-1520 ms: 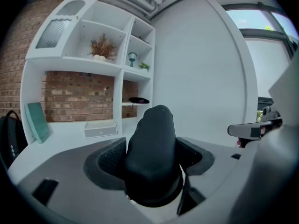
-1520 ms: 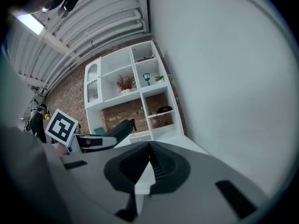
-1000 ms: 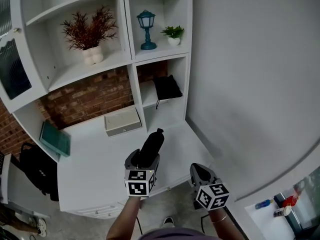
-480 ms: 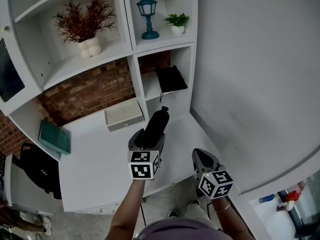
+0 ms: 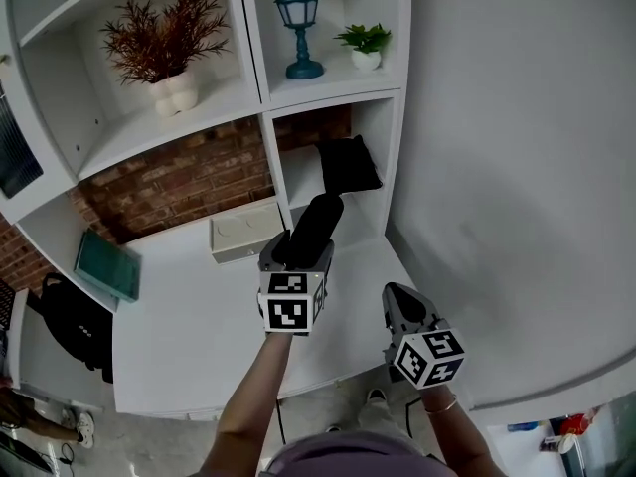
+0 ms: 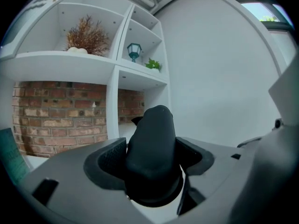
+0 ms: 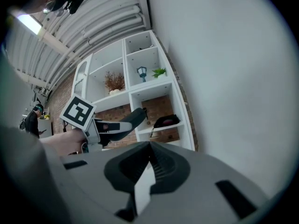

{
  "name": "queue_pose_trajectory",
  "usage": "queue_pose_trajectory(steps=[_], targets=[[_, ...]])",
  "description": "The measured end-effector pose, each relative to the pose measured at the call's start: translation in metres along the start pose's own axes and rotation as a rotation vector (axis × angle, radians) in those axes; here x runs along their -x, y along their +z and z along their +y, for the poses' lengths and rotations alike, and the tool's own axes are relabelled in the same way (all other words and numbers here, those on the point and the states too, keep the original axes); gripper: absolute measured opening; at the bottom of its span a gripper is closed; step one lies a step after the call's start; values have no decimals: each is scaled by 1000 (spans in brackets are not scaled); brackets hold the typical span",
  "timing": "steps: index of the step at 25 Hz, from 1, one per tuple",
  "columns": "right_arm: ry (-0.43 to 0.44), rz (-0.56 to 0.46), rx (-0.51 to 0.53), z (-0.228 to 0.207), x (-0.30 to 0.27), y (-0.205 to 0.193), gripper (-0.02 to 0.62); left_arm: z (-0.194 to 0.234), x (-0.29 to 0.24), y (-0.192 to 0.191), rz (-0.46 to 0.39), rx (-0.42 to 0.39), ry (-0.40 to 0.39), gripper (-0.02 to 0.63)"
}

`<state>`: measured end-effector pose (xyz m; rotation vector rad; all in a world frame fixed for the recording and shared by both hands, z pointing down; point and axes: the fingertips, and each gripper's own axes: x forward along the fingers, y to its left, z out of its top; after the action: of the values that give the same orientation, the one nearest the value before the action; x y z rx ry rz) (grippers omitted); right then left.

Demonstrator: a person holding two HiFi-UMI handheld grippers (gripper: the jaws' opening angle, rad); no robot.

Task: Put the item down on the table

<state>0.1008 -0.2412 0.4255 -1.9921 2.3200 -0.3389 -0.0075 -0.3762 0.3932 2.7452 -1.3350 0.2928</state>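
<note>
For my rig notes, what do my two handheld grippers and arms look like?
The left gripper and right gripper are dark grey plastic with ribbed jaws, each carrying a white cube of black square markers. No sleeves show; a thin bracelet circles the right wrist.

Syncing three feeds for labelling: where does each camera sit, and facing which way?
Head view: on the head, looking steeply down at the white table; both forearms show.
Left gripper view: on the left tongs, facing the shelves past their gripped black item.
Right gripper view: on the shut right tongs, facing the shelves; left hand shows.
All share the lantern.
</note>
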Motion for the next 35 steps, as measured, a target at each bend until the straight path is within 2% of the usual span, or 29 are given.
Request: queue_pose_trajectory(steps=[9,15,21,29,35], targets=[[117,5,37,-37,-49,27,2,0,-55,31,19,-45,114,333],[217,-11,92,-42,-82,52,2,-2,-78,49,25,-45,181,333],[282,-23,126,-39,-104,66,2,5,-105,68,35,-63,253,331],[324,-40,112,-46,-117,79,2,18,-141,76,80,-88,297,333],[319,-27,86,-61,-123,75,2,29,-169,78,107,-54,305,333]])
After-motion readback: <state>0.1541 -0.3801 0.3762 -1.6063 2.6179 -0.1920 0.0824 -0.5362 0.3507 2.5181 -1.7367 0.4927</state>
